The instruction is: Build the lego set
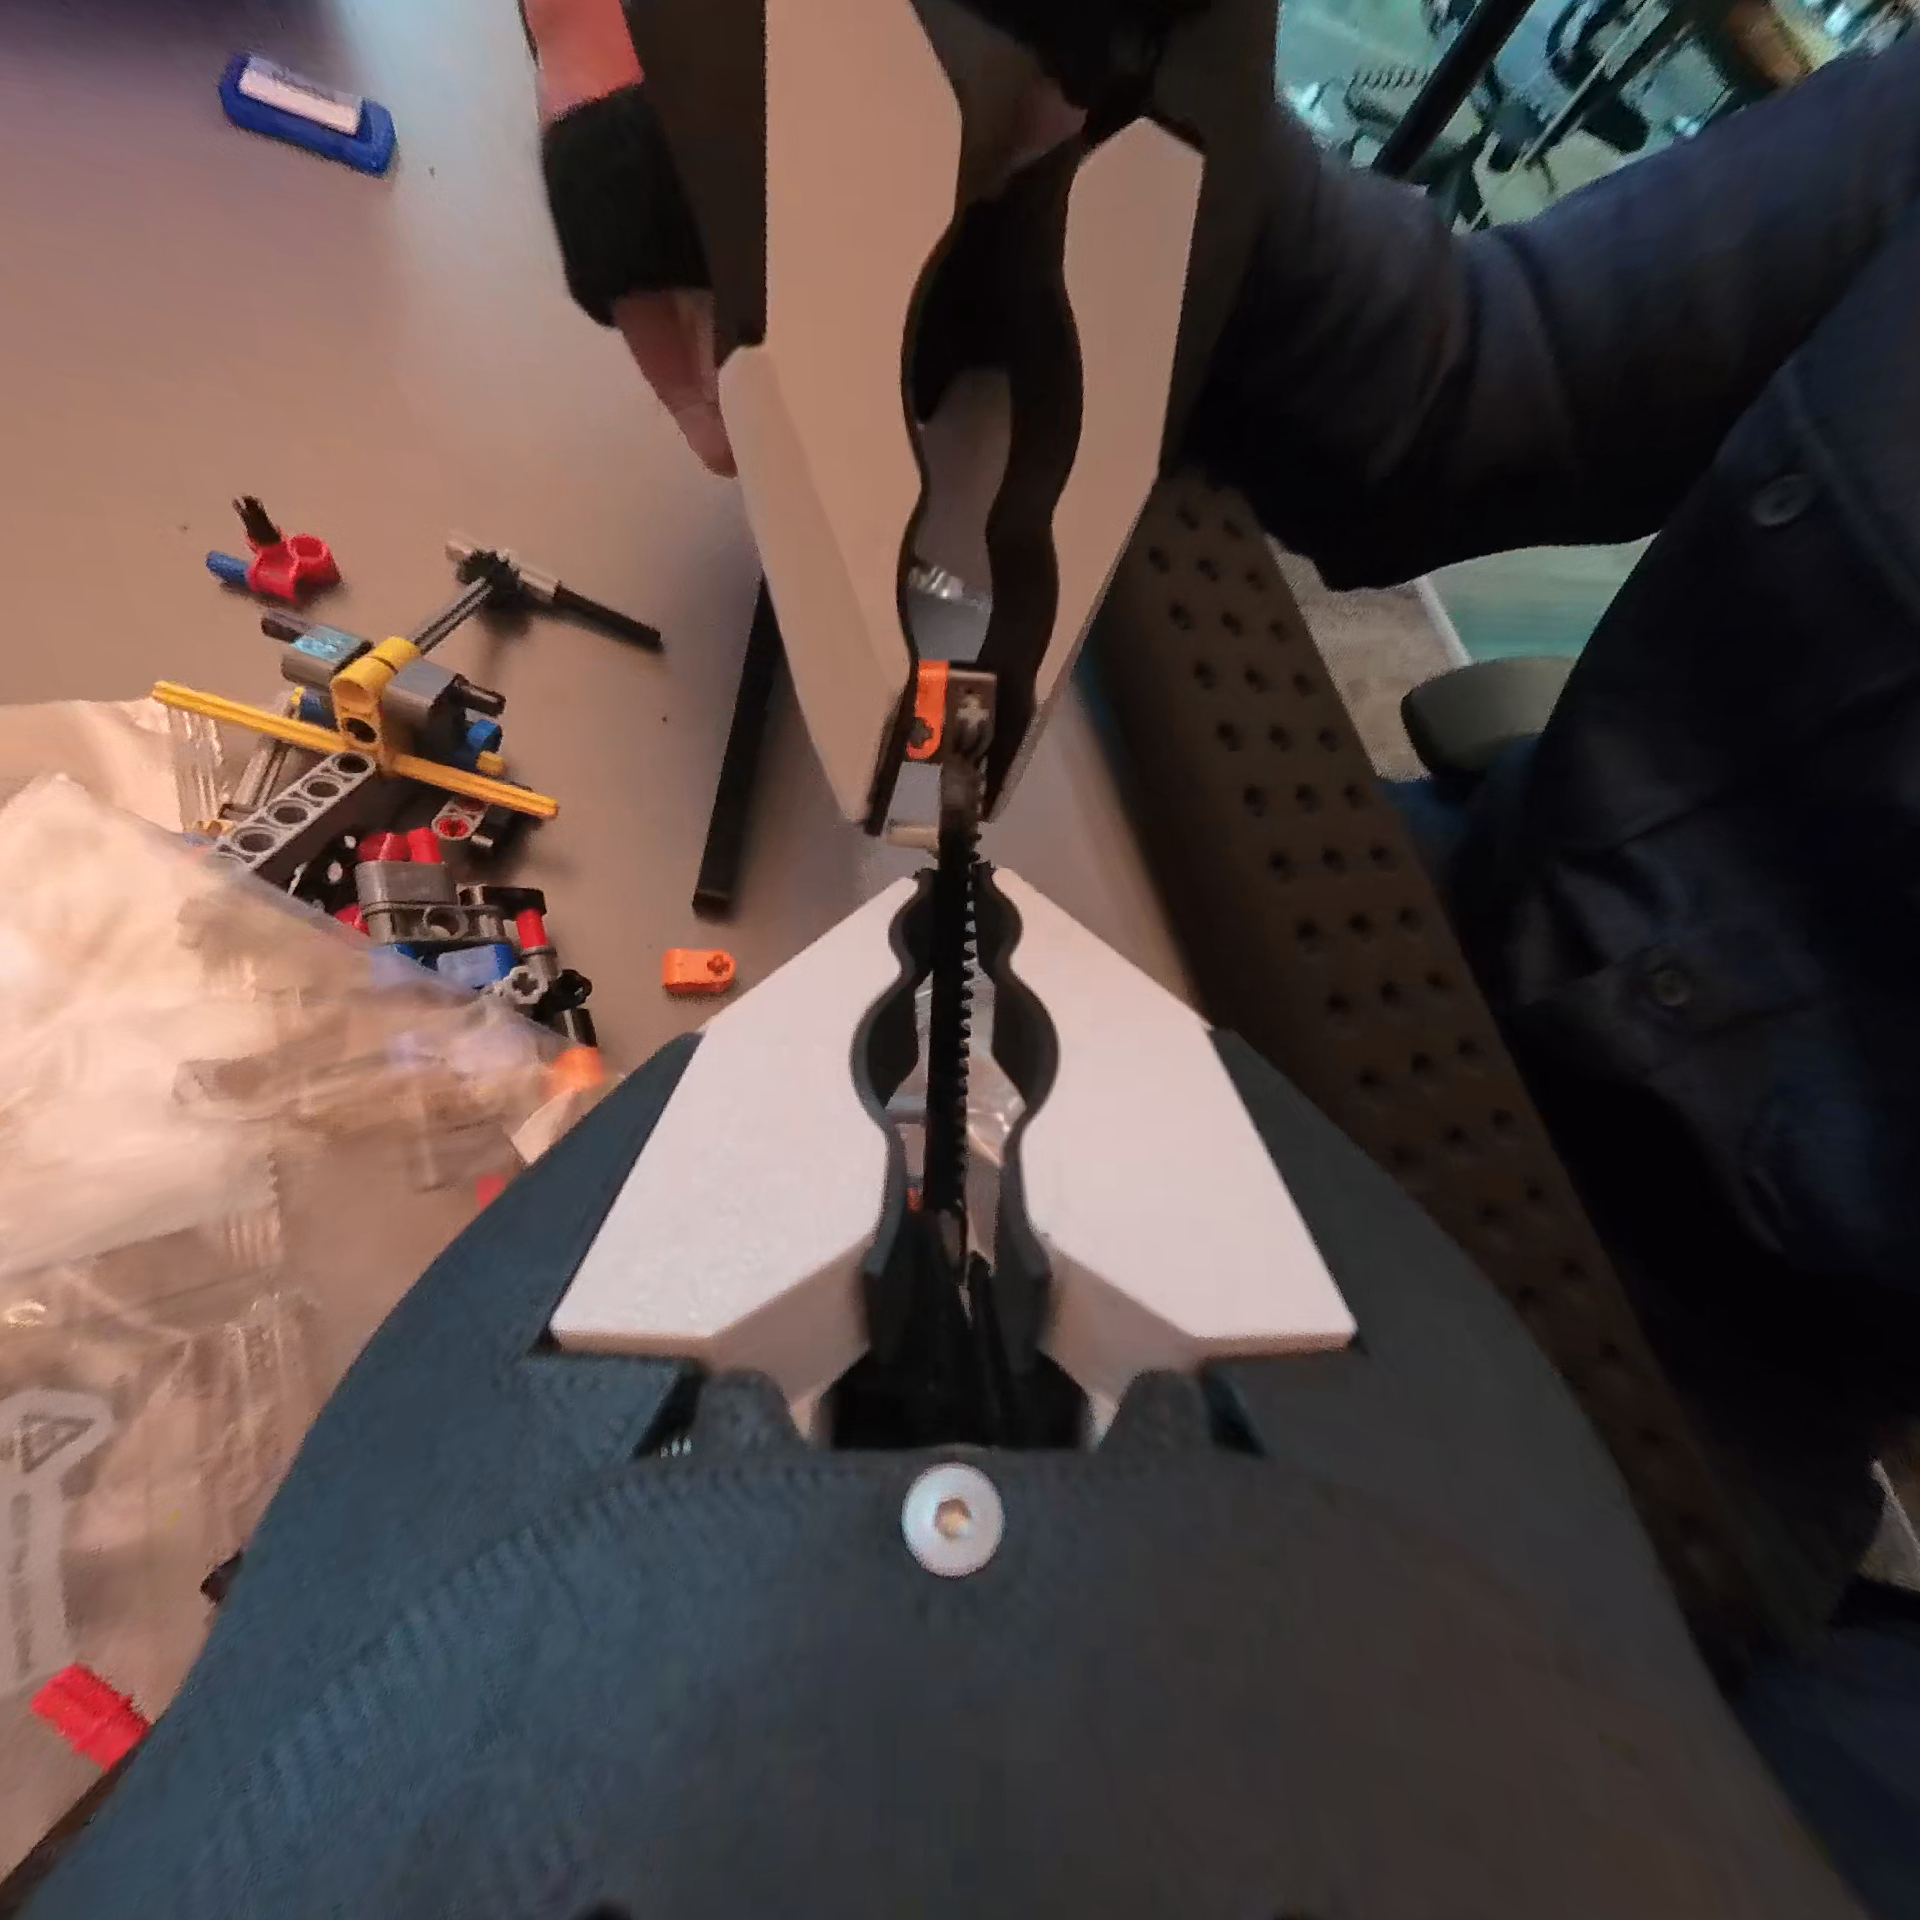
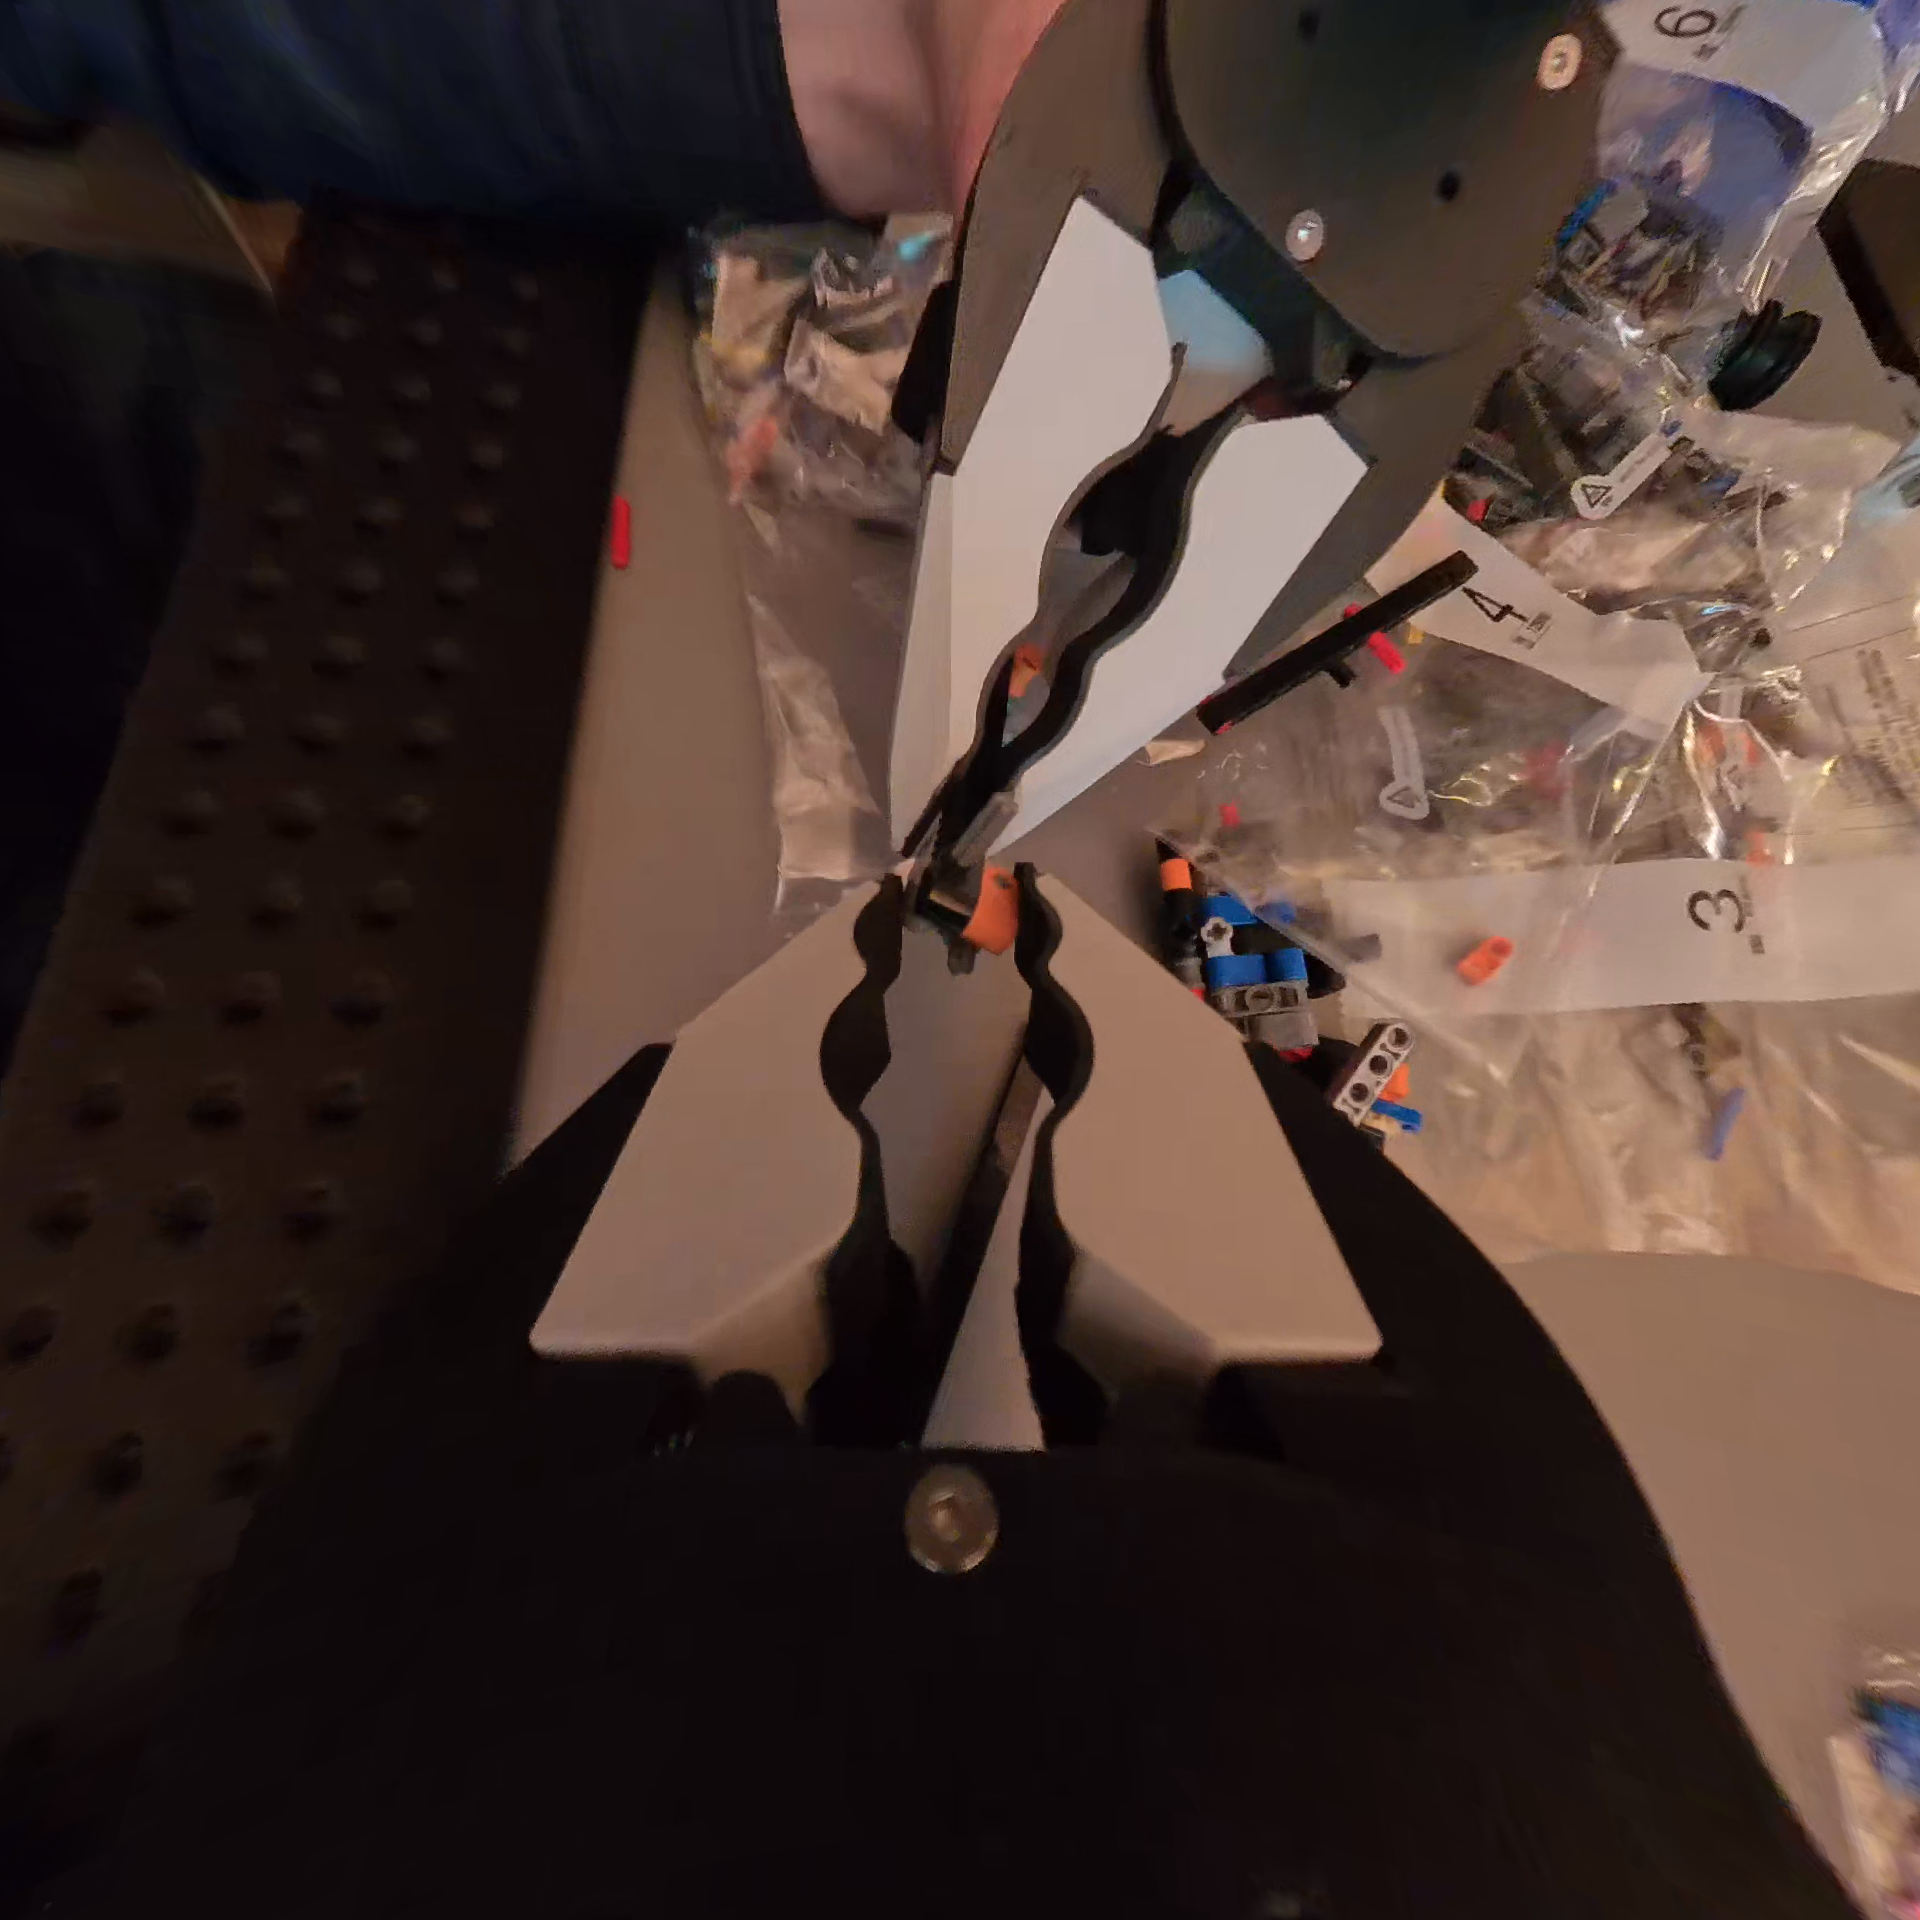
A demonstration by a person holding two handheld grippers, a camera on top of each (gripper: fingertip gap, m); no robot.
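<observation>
a black toothed rack (image 1: 954,1023) is pinched lengthwise in the closed left gripper (image 1: 954,883). at the rack's far end an orange connector (image 1: 928,715) is nipped by the narrowed right gripper (image 1: 935,821). beside the rack, a partial assembly (image 1: 384,717), loose parts and unopened bags (image 2: 1662,727) lie on the worktop (image 1: 312,364); much building seems left.

Both tongs have matt white plastic fingers (image 1: 758,1164) on dark bodies (image 1: 935,1714) with a ridged, printed-looking grain, each fixed with a shiny metal screw (image 1: 952,1519). The black toothed rack (image 1: 954,997) and orange connector (image 1: 928,717) look like hard, smooth plastic. The desk (image 1: 364,395) is matt grey and smooth. Crinkled glossy clear bags (image 2: 1558,831) carry white paper labels. The chair back (image 1: 1340,852) is dull perforated material; the sleeve (image 1: 1558,364) is dark cloth.
</observation>
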